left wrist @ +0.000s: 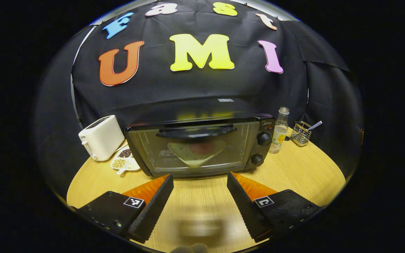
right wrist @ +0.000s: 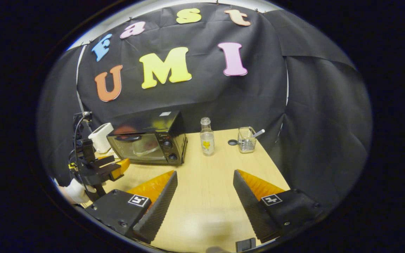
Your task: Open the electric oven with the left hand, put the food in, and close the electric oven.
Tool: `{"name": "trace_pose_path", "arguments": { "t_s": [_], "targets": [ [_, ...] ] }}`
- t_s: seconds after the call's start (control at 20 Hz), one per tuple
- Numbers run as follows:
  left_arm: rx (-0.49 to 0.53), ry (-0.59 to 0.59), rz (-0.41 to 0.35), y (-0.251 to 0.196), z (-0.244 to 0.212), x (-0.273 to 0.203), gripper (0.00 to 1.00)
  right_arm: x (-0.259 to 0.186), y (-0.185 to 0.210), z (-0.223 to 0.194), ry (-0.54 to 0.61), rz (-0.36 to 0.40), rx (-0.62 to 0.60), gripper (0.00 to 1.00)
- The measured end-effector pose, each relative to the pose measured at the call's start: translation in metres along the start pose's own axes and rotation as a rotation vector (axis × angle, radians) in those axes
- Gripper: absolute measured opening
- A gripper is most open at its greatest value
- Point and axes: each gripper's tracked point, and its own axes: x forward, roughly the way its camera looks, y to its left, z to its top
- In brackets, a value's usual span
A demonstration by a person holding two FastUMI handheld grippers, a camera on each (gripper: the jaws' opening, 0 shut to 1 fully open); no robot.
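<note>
The black electric oven (left wrist: pixel 202 140) stands on the wooden table with its glass door closed and its dark handle (left wrist: pixel 195 131) across the top of the door. Through the glass I see a pale plate with a reddish round piece of food (left wrist: pixel 200 149) inside. My left gripper (left wrist: pixel 200 177) is open and empty, a short way in front of the door's lower edge. The right gripper view has the oven (right wrist: pixel 146 142) at the far left, with the left gripper (right wrist: pixel 116 168) held by a hand in front of it. My right gripper (right wrist: pixel 205 173) is open over bare table, holding nothing.
A white toaster (left wrist: pixel 101 137) and a small divided dish of beans (left wrist: pixel 124 160) sit left of the oven. A clear bottle (left wrist: pixel 280 131) and a wire holder (left wrist: pixel 301 133) stand to its right. The table's (left wrist: pixel 294 168) curved edge runs close on the right.
</note>
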Motion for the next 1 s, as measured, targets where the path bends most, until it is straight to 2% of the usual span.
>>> {"name": "trace_pose_path", "arguments": {
  "t_s": [0.1, 0.5, 0.55, 0.6, 0.7, 0.75, 0.8, 0.85, 0.9, 1.0],
  "targets": [
    [0.002, 0.000, -0.003, -0.002, -0.003, -0.003, 0.97, -0.008, 0.001, 0.000, -0.005, 0.000, -0.001, 0.96],
    [-0.017, -0.029, -0.021, 0.002, -0.005, -0.031, 0.97, -0.028, 0.017, -0.009, -0.011, -0.009, -0.011, 0.96],
    [-0.012, -0.034, -0.023, 0.004, -0.005, -0.038, 0.98, -0.031, 0.020, -0.012, -0.008, -0.018, -0.008, 1.00],
    [-0.013, -0.039, -0.029, 0.005, -0.005, -0.044, 0.98, -0.037, 0.022, -0.015, -0.001, -0.027, -0.002, 0.96],
    [-0.028, -0.064, -0.050, 0.003, -0.002, -0.060, 0.98, -0.047, 0.029, -0.016, -0.017, -0.035, -0.002, 0.96],
    [-0.037, -0.073, -0.058, 0.002, -0.001, -0.068, 0.98, -0.050, 0.029, -0.017, -0.017, -0.045, -0.010, 1.00],
    [-0.046, -0.088, -0.063, 0.002, 0.001, -0.078, 0.98, -0.055, 0.032, -0.019, -0.020, -0.040, -0.008, 0.96],
    [-0.044, -0.094, -0.064, 0.002, 0.003, -0.087, 0.98, -0.062, 0.035, -0.017, -0.026, -0.032, 0.005, 1.00],
    [-0.040, -0.099, -0.058, 0.003, 0.004, -0.099, 0.98, -0.067, 0.034, -0.014, -0.041, -0.033, 0.017, 0.96],
    [-0.043, -0.126, -0.055, 0.000, 0.016, -0.127, 0.97, -0.085, 0.030, 0.000, -0.098, -0.034, 0.025, 0.96]
  ]
}}
